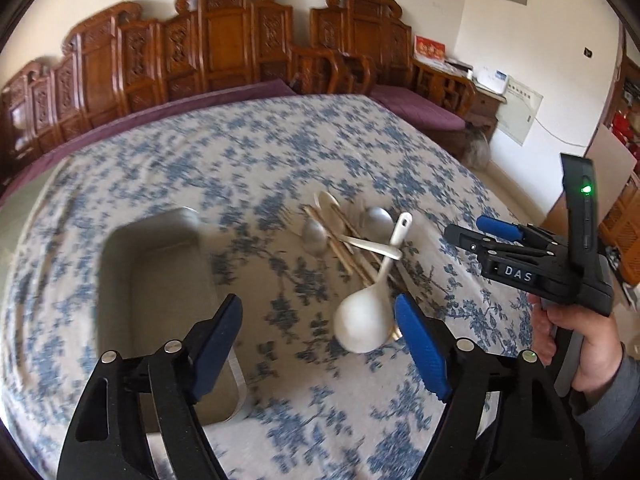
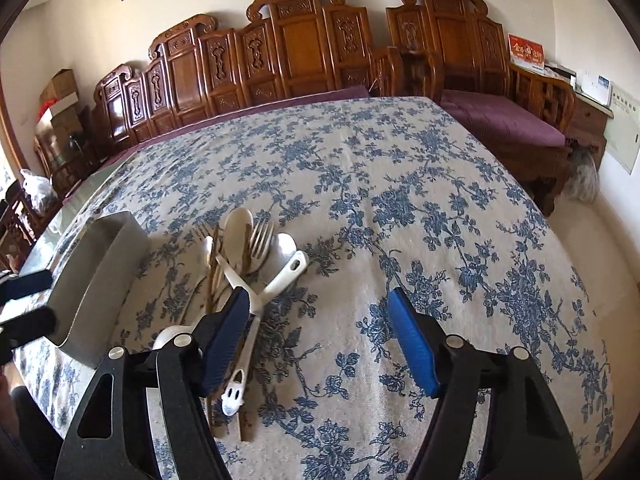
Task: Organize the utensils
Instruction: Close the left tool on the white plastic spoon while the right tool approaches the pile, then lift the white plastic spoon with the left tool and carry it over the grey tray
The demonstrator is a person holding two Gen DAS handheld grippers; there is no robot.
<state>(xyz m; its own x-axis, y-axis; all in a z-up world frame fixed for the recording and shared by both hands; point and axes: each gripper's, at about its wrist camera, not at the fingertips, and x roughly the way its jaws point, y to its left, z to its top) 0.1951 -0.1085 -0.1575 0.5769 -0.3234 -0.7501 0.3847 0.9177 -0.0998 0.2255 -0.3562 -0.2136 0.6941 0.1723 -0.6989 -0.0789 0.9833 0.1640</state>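
Left wrist view: the left gripper [image 1: 318, 344] hangs with its jaws apart and nothing between them, over the floral tablecloth [image 1: 248, 152], between the grey tray [image 1: 160, 280] and the utensil pile [image 1: 352, 240]. The white ladle [image 1: 366, 316] lies nearest it, bowl toward the camera, just beside the right-hand pad. The right gripper [image 1: 476, 232], held in a hand [image 1: 576, 344], approaches from the table's right edge. Right wrist view: the right gripper [image 2: 320, 344] is likewise spread and empty; its pads straddle bare cloth, with the pile [image 2: 248, 256] of forks, spoons, chopsticks and white-handled pieces just beside its left pad. The tray [image 2: 100, 280] stands toward the table's left edge and looks empty. The step in hand appears to be the approach for a first pick; next, one gripper must centre over a single handle, lower and close. The left view is motion-blurred. Crossed utensils hide one another, so their count is unclear. The tray's near end is cut off by the gripper.
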